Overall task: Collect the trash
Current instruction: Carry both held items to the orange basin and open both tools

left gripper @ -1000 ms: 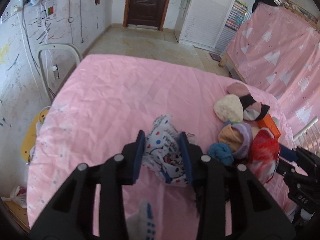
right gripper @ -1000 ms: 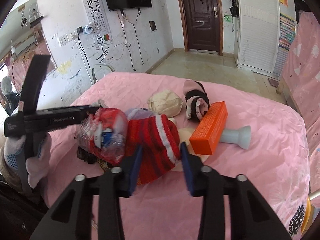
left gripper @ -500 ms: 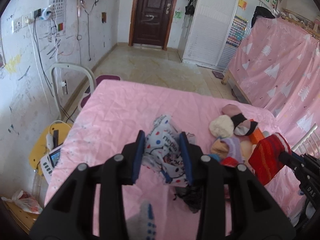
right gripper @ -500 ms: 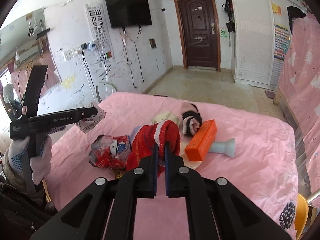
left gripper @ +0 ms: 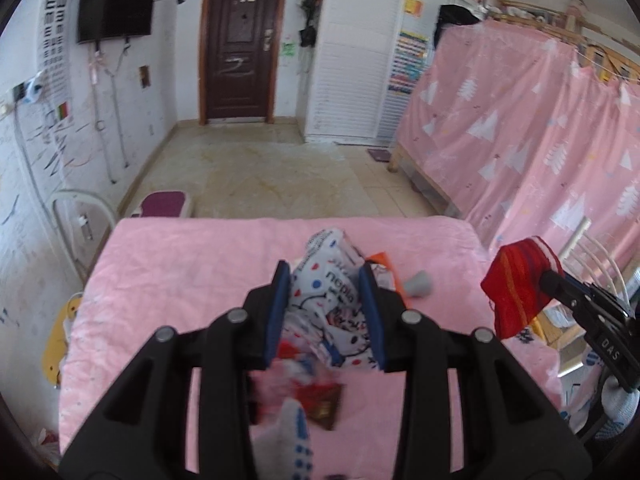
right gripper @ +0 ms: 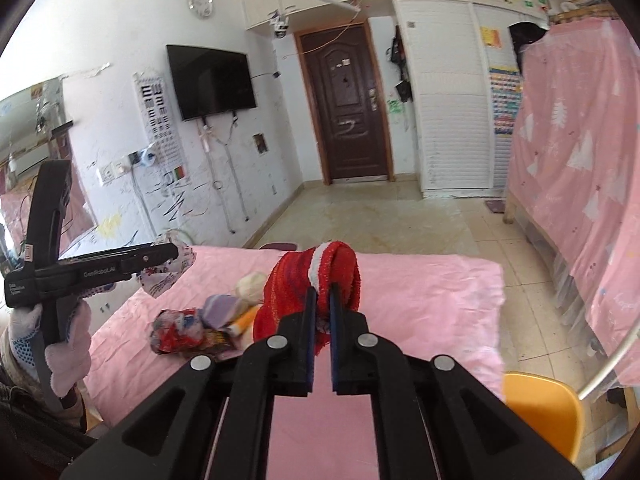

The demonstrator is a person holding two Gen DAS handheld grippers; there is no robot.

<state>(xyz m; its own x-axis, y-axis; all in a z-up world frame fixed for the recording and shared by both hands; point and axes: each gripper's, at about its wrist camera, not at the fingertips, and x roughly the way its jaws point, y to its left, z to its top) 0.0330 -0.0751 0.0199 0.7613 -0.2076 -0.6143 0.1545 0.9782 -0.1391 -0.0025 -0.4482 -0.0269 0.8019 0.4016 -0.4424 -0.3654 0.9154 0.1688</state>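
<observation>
The room had a tiled floor, a dark door (right gripper: 347, 105) in the far wall and a TV (right gripper: 211, 81) on the white wall to the door's left. A bed with a pink sheet (right gripper: 420, 284) filled the near part of both views.

The left gripper (left gripper: 325, 292) was clamped on a white wrapper (left gripper: 334, 304) with coloured dots, held above the sheet; the blue pads (left gripper: 280, 296) pressed on both its sides. From the right wrist view, this wrapper hung at the tip of the left gripper, over the left edge of the sheet.

The right gripper (right gripper: 321, 304) had just been closing, and its jaws were pressed together on a red cloth (right gripper: 320, 276) with a white stripe, lifted off the sheet.

On the sheet, left of the red cloth, lay a crumpled red bag (right gripper: 178, 330), a purple ball (right gripper: 220, 310) and a cream ball (right gripper: 250, 286), close together.
</observation>
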